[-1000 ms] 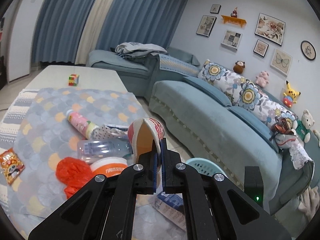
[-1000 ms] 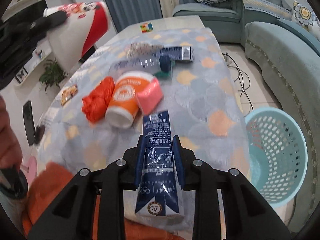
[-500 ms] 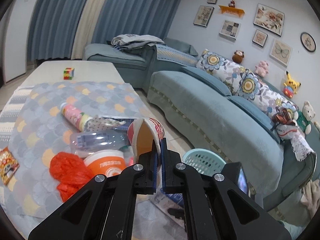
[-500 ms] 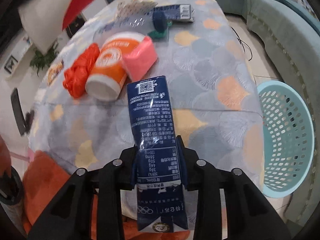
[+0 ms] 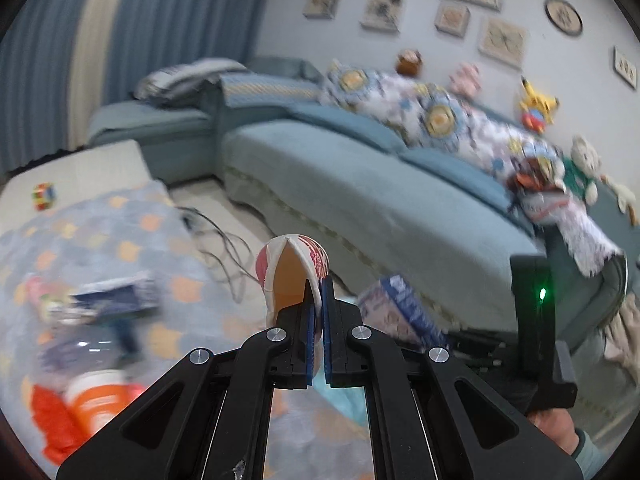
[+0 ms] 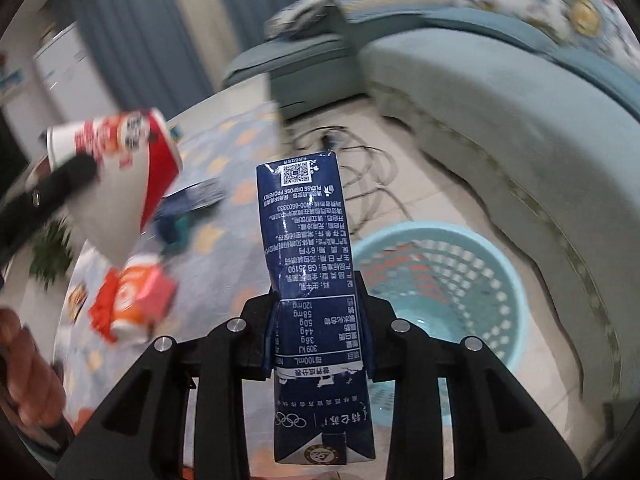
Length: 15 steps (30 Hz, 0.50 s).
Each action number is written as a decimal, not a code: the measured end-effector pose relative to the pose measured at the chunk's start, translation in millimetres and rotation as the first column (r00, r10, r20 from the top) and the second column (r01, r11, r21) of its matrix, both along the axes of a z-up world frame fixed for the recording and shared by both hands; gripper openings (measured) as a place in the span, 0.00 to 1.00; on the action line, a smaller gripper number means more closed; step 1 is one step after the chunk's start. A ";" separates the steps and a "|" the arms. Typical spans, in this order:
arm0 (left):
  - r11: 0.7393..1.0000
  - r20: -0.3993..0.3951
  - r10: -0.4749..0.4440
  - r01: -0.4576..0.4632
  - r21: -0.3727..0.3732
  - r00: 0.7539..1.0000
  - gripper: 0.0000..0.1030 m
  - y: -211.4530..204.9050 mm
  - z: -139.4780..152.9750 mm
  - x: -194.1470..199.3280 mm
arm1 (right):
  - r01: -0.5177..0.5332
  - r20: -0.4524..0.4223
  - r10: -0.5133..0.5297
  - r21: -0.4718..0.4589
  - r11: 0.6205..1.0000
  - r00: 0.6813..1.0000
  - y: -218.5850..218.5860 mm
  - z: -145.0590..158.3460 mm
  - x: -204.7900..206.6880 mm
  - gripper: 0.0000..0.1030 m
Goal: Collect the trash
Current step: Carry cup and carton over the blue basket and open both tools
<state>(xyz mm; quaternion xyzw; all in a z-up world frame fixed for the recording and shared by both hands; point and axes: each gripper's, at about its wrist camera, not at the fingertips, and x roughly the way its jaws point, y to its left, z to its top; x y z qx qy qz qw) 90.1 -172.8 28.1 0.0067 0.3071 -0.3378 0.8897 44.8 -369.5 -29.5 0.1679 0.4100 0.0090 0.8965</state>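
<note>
Right wrist: carton is clamped in right fingers; left fingers are pinched on cup. Both should be centred over basket before release.

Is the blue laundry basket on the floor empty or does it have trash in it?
Empty, as far as visible: the basket's bare bottom shows.

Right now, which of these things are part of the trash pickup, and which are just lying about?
Part of the job:
- paper cup in the left hand-held gripper
- blue carton in the right hand-held gripper
- basket
- orange tub

Just lying about:
- sofa
- puzzle cube
- floor cables
</note>
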 end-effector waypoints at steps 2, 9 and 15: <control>0.999 -0.029 -0.037 0.038 0.036 0.999 0.01 -21.9 -15.6 5.1 | 0.063 -0.031 -0.063 -0.007 0.998 0.998 -17.1 -16.8 0.4 0.28; 0.981 -0.166 -0.129 0.150 0.124 0.978 0.04 -68.0 -76.7 20.1 | 0.176 -0.142 -0.172 0.013 0.984 0.975 -46.1 -67.5 6.5 0.30; 0.976 -0.199 -0.127 0.158 0.151 0.972 0.37 -67.7 -99.0 20.6 | 0.198 -0.179 -0.191 0.024 0.980 0.965 -47.2 -85.8 16.4 0.30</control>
